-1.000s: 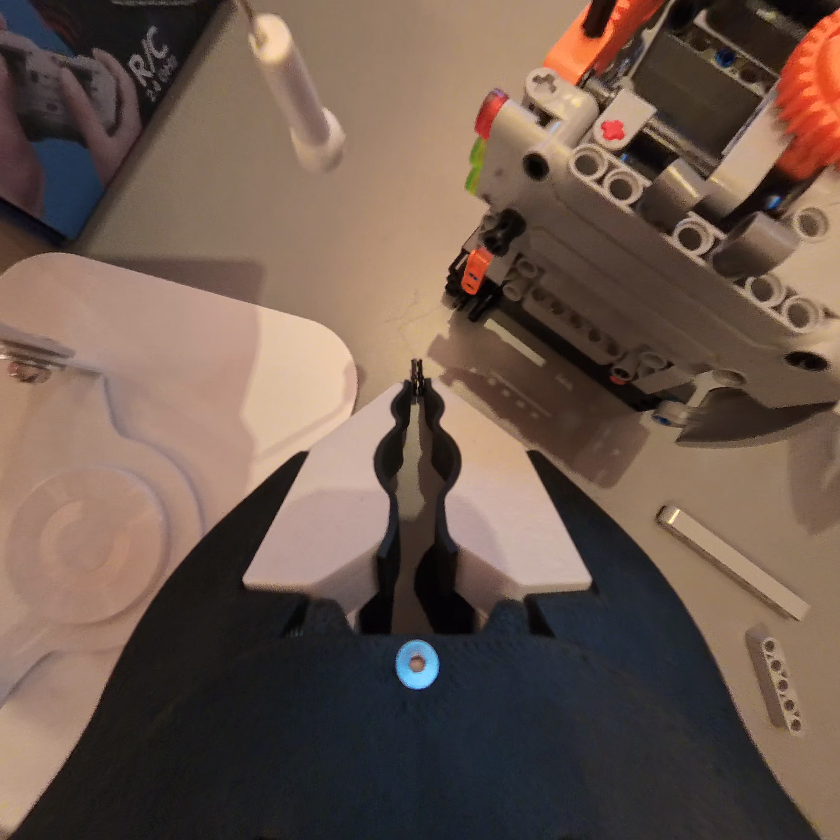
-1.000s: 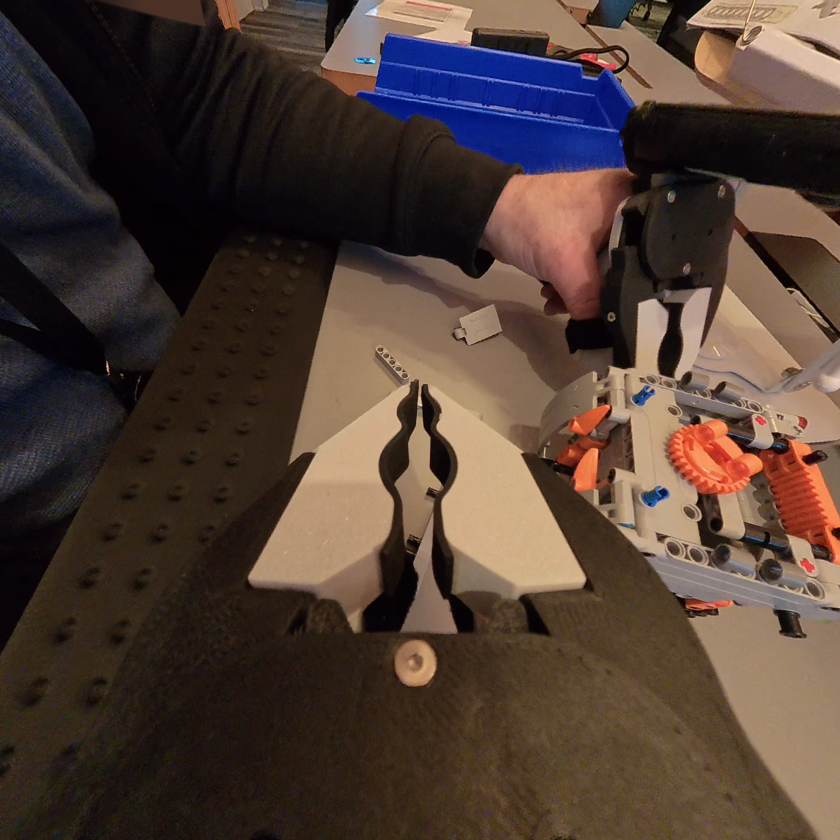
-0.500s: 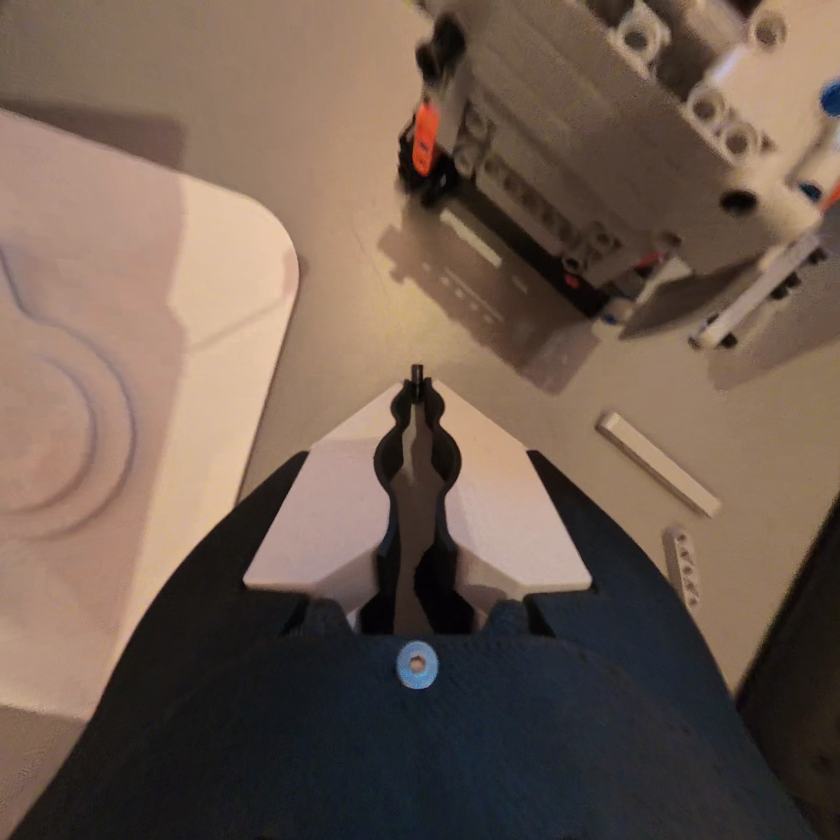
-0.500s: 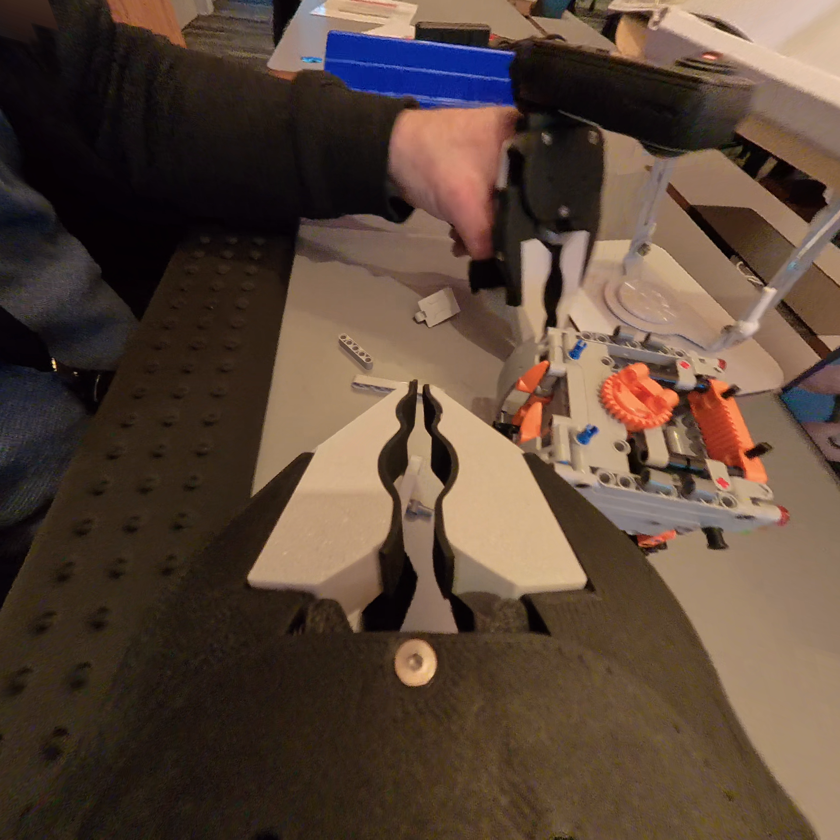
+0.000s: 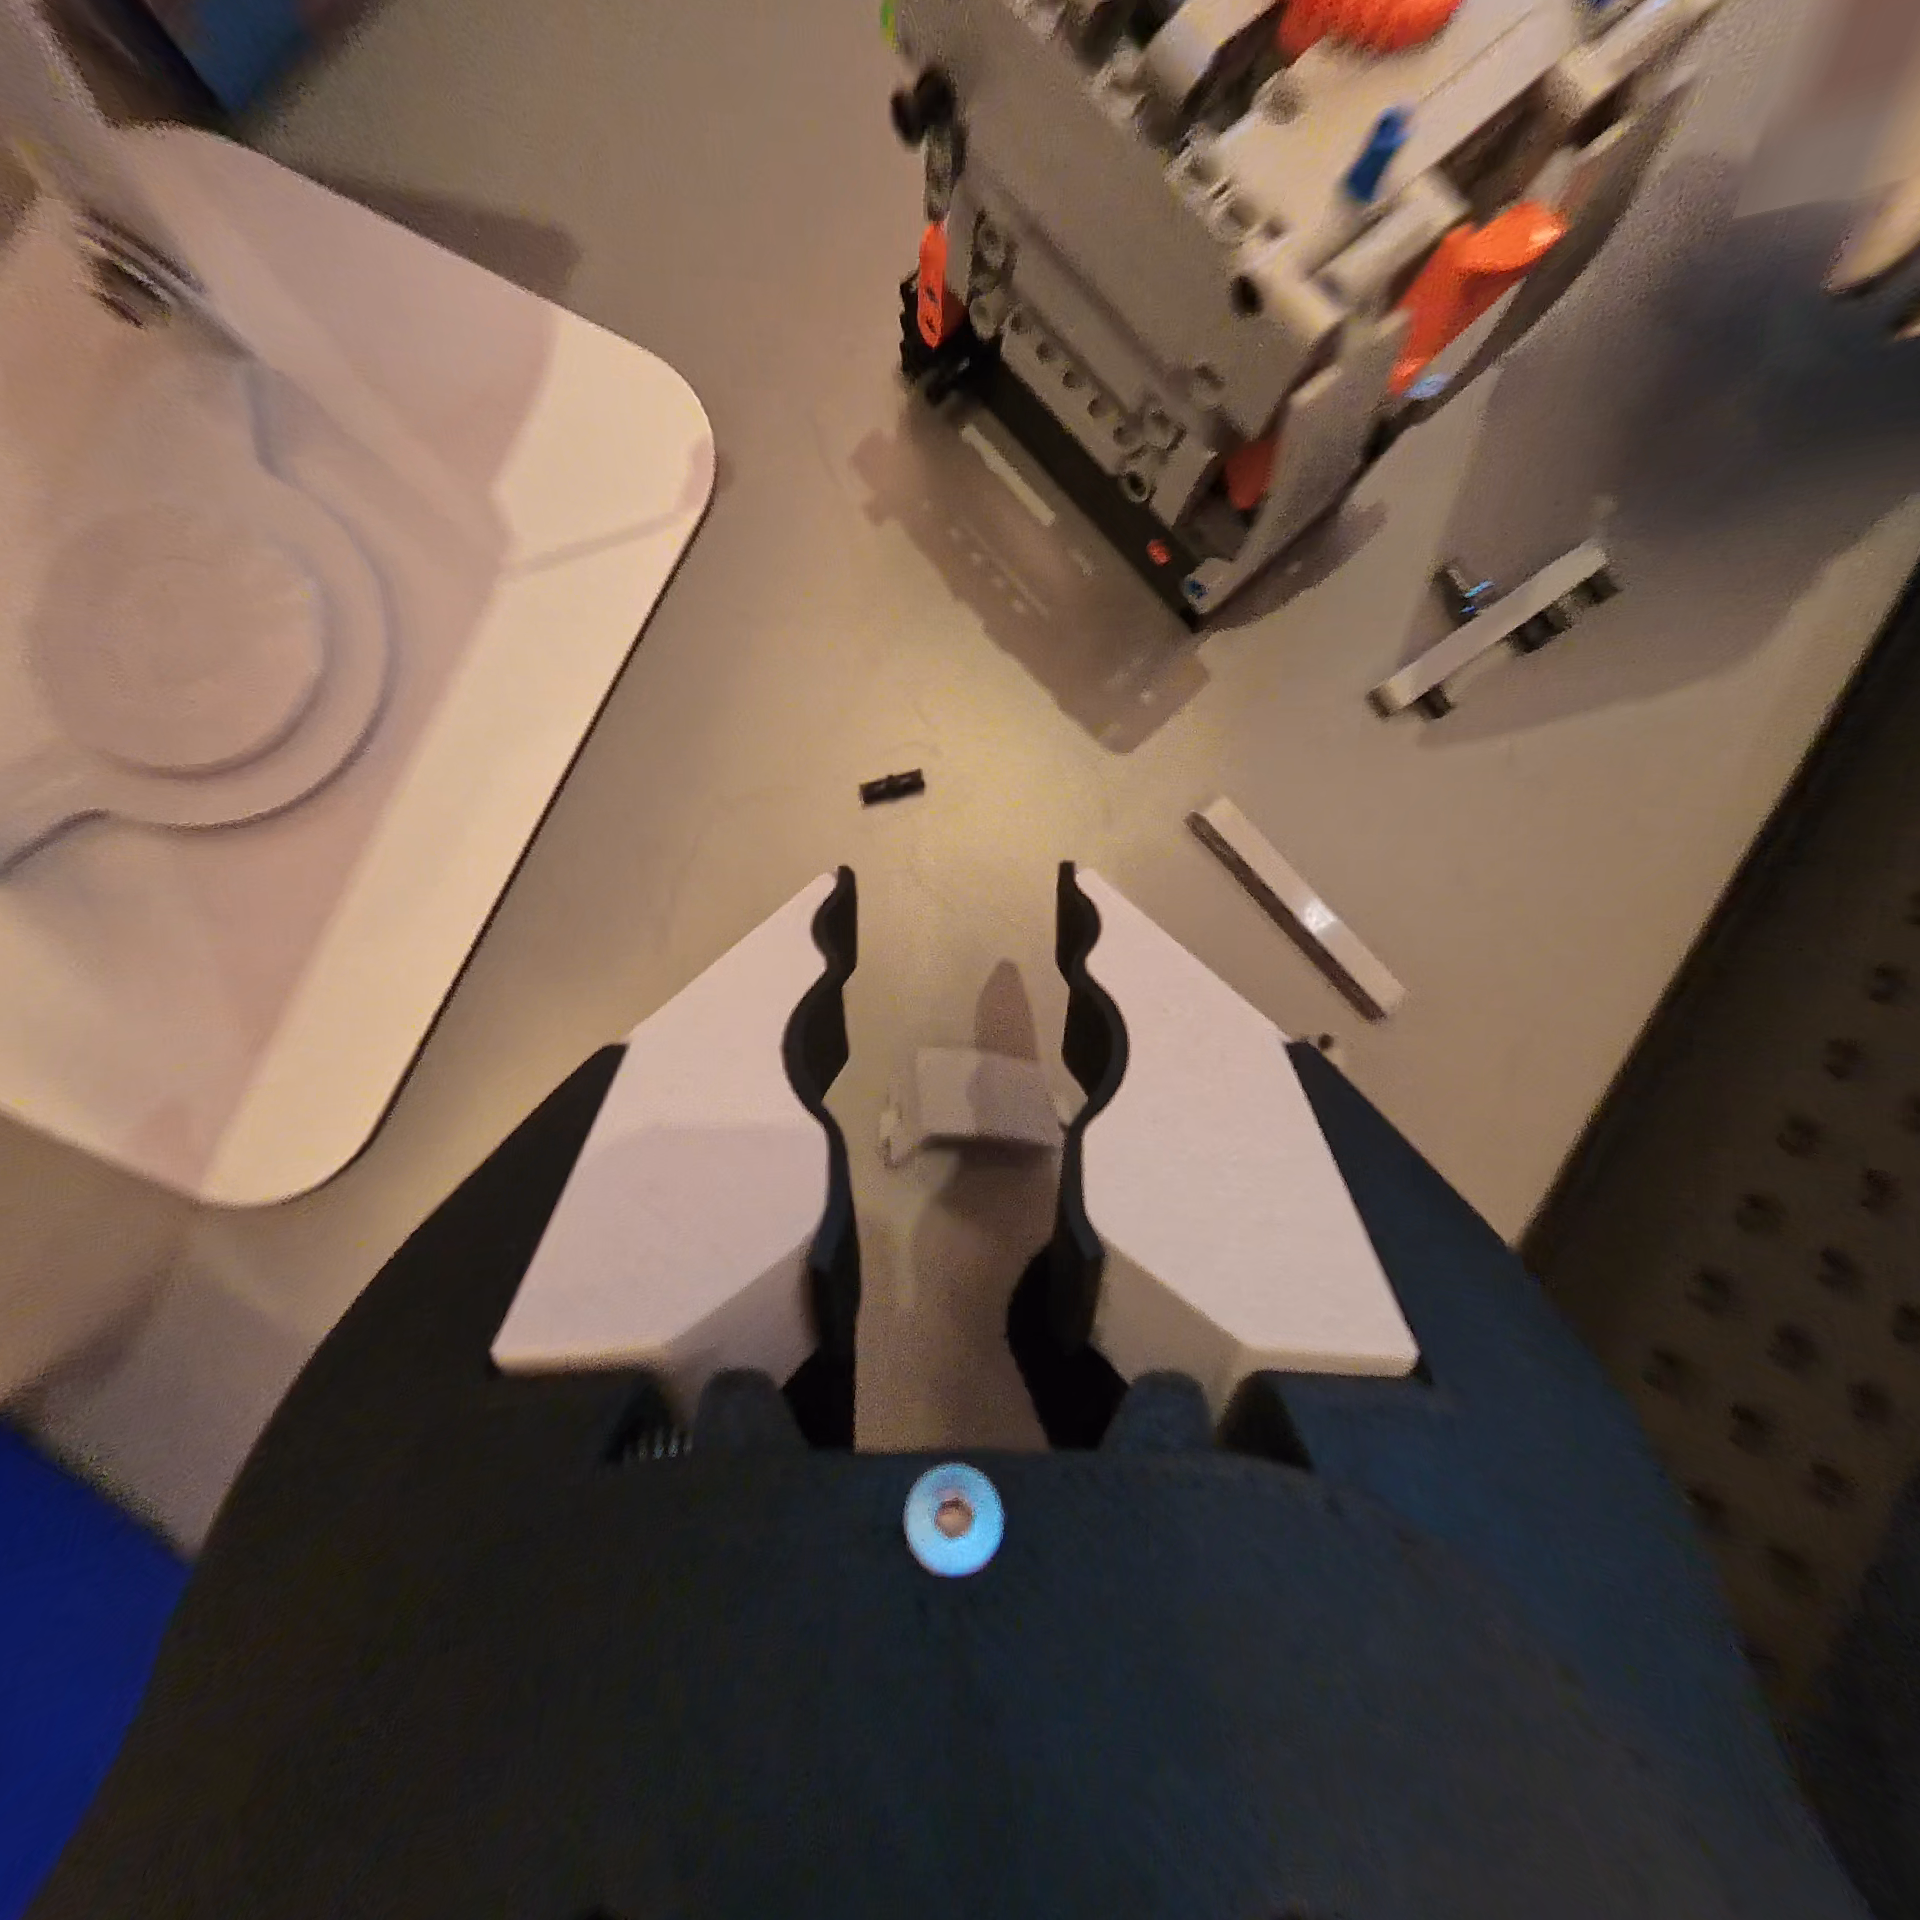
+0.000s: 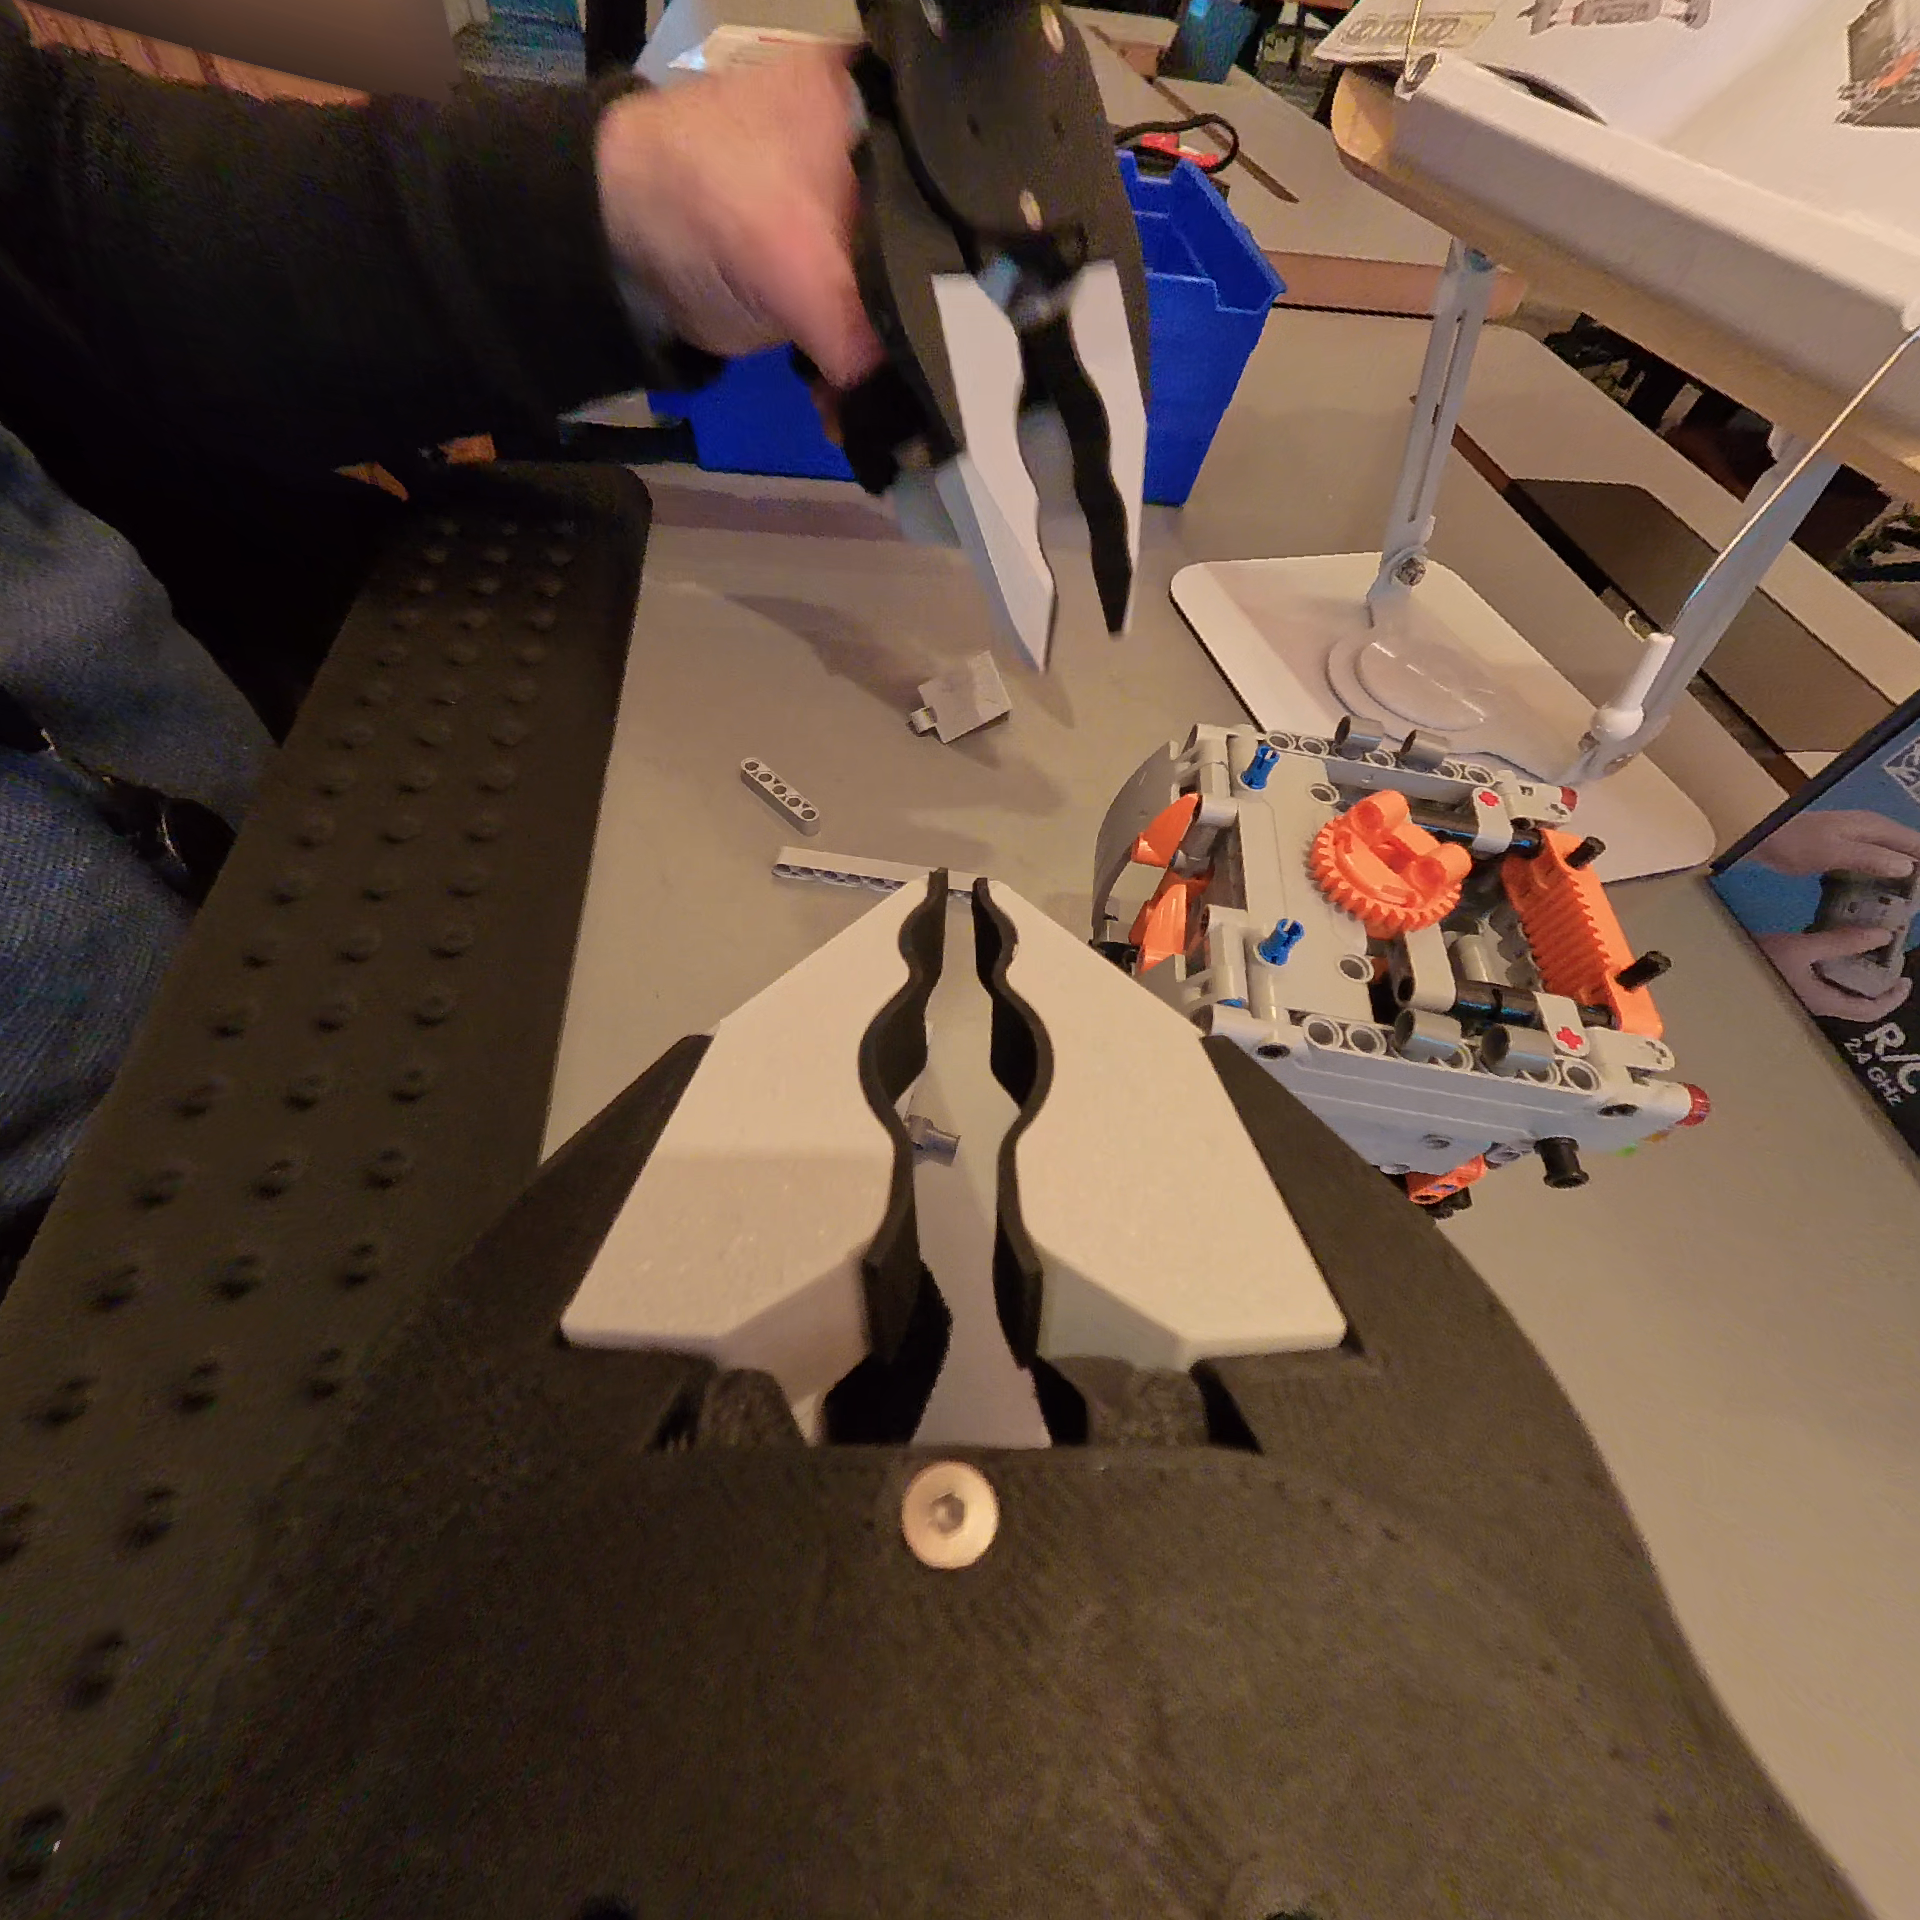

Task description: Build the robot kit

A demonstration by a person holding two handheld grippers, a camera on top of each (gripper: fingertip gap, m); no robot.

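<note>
I count one brick-built model (image 6: 1392, 956), two loose beams (image 6: 781, 796), one flat grey piece (image 6: 966, 698), one black pin (image 5: 891, 789), one blue bin (image 6: 1195, 343), one white stand (image 6: 1455, 665).

Tongs (image 5: 954, 883) matt grainy plastic; model (image 6: 1392, 966) glossy plastic bricks; table (image 6: 1683, 1351) smooth matt.

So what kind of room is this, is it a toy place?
It looks like a workshop or office, not a toy shop. A half-built brick model sits on a grey table with loose parts, a blue parts bin behind it, and more tables beyond.
</note>
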